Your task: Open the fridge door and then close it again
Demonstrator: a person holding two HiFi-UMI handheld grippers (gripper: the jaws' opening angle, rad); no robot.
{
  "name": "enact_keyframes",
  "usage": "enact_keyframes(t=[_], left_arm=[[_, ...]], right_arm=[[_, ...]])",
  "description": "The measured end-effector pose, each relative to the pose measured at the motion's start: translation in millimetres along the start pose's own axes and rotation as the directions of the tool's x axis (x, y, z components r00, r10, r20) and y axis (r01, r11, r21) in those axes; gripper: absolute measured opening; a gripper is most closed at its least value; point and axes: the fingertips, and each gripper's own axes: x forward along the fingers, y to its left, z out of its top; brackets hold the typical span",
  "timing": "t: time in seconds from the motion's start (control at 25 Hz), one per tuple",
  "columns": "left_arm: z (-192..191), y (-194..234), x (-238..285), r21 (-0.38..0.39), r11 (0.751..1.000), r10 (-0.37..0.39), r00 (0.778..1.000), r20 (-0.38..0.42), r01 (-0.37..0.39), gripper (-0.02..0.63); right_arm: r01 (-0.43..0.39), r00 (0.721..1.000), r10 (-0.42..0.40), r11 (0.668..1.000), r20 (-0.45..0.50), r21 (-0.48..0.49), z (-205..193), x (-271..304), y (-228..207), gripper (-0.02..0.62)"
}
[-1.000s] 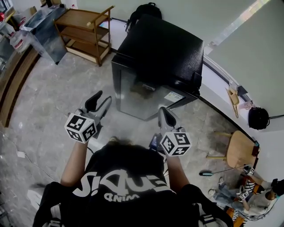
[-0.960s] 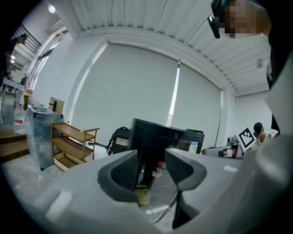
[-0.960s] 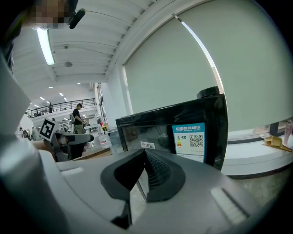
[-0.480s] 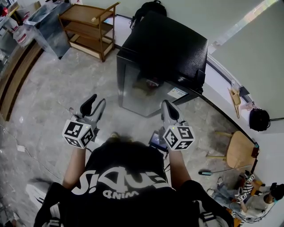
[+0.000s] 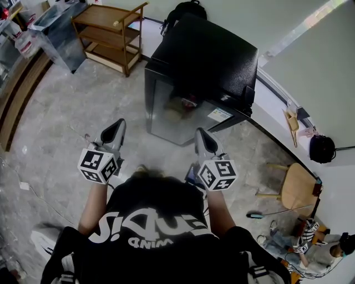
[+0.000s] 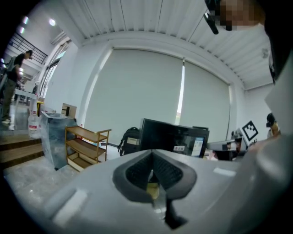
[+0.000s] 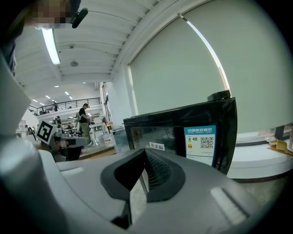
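**Operator:** What's over on my left?

**Spotter:** Far left, a wooden shelf rack (image 5: 111,34) stands on the floor (image 5: 66,116). Nearer to you, your left tool (image 5: 118,126) has its jaws pressed together, with nothing between them.

**Operator:** And the fridge?

**Spotter:** The black fridge (image 5: 208,58) stands beyond both of your tools, apart from them. Its glass door (image 5: 169,111) lies flush against the cabinet, so it's closed. A black backpack (image 5: 186,10) sits on its far side.

**Operator:** Is there any writing you can read?

**Spotter:** The white print on your black shirt (image 5: 155,222) is upside down from above, and I can't read it for sure. At the right edge of the door there's a blue-and-white label (image 7: 200,143) with a QR code. Its Chinese characters are too small to read. To the left of it, a small white sticker (image 7: 157,146) carries red characters, which I can't read either.

**Operator:** What about my right side?

**Spotter:** Your right tool (image 5: 201,136) also has its jaws closed and holds nothing. It points toward the right part of the door without touching it. Far right, a wooden chair (image 5: 297,188) stands on the floor.
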Motion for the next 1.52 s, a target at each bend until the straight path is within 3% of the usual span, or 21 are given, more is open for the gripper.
enact_keyframes(t=[0.16,1.52], left_arm=[[-3,-2,1,0.048,0.999,0.016,1.0,-0.004,-0.016,0.0],[-16,-8,-1,0.03,0.999,0.022,0.999,-0.028,-0.021,0.0]], right_arm=[[-0.01,1.0,0.01,1.0,0.001,-0.001,-1,0,5,-0.003],[-0.026,1.0,0.026,1.0,0.013,0.007,3,-2,0,-0.003]])
